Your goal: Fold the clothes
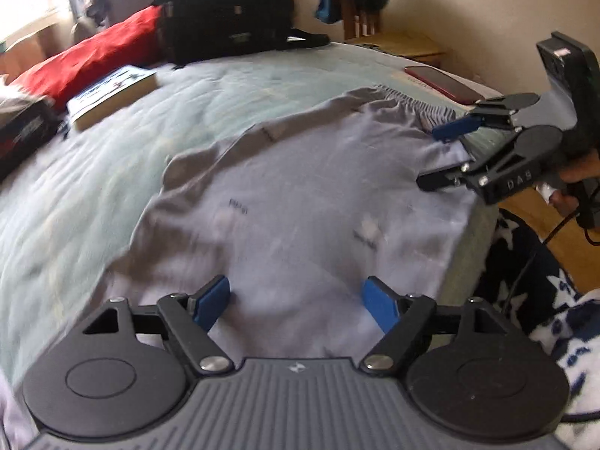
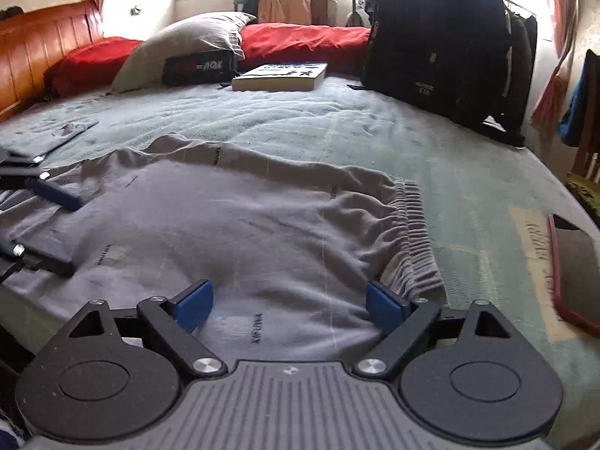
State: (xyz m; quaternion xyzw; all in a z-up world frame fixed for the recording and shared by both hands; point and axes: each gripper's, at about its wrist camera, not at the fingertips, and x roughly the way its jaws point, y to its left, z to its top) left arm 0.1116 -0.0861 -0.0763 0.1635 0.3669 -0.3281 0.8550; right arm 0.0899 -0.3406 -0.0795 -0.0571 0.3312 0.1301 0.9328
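Grey shorts (image 2: 262, 217) lie spread flat on the bed (image 2: 337, 120), the gathered waistband toward the phone (image 2: 577, 270). The left claw (image 1: 296, 305) and right claw (image 2: 290, 305) are both spread wide above the near edge, holding nothing, apparently ready to pinch it for a fold.

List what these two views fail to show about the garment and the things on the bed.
- Garment: near edge hidden by the left gripper in the left view, and by the right gripper in the right view.
- Garment print: blurred, left view.
- Book title: too small, both views.
- Phone: cut by the right view's edge.
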